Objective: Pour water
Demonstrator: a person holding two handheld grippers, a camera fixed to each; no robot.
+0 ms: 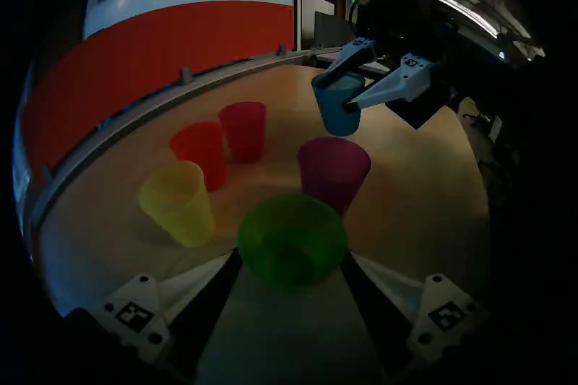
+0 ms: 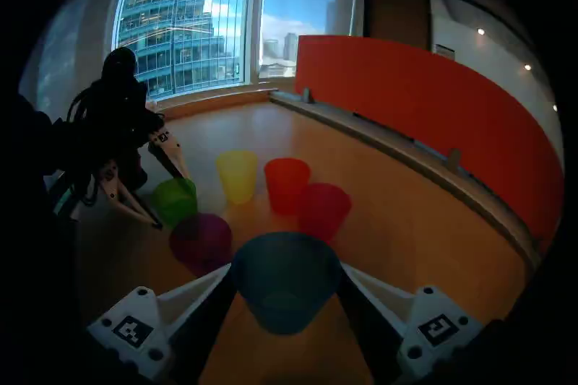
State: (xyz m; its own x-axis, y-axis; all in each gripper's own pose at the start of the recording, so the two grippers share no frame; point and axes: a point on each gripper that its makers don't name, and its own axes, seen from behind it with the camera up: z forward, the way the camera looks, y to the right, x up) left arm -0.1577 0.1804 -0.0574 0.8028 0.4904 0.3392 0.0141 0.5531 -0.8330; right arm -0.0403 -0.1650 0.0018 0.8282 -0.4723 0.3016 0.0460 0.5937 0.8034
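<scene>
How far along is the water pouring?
Done: the left gripper grips the green cup, the right gripper the blue cup. In hand: both are held upright, the blue one raised off the table. Left: the pour itself; neither cup tips yet.

A translucent green cup (image 1: 292, 240) sat upright, mouth open, clamped by its sides between the fingers of the left gripper (image 1: 290, 258). A blue cup (image 2: 285, 280) sat upright the same way in the right gripper (image 2: 285, 269). Just beyond the left gripper stood a purple cup (image 1: 334, 172). Farther ahead to its left stood a red cup (image 1: 243, 128), an orange cup (image 1: 200, 152) and a yellow cup (image 1: 178, 201).
</scene>
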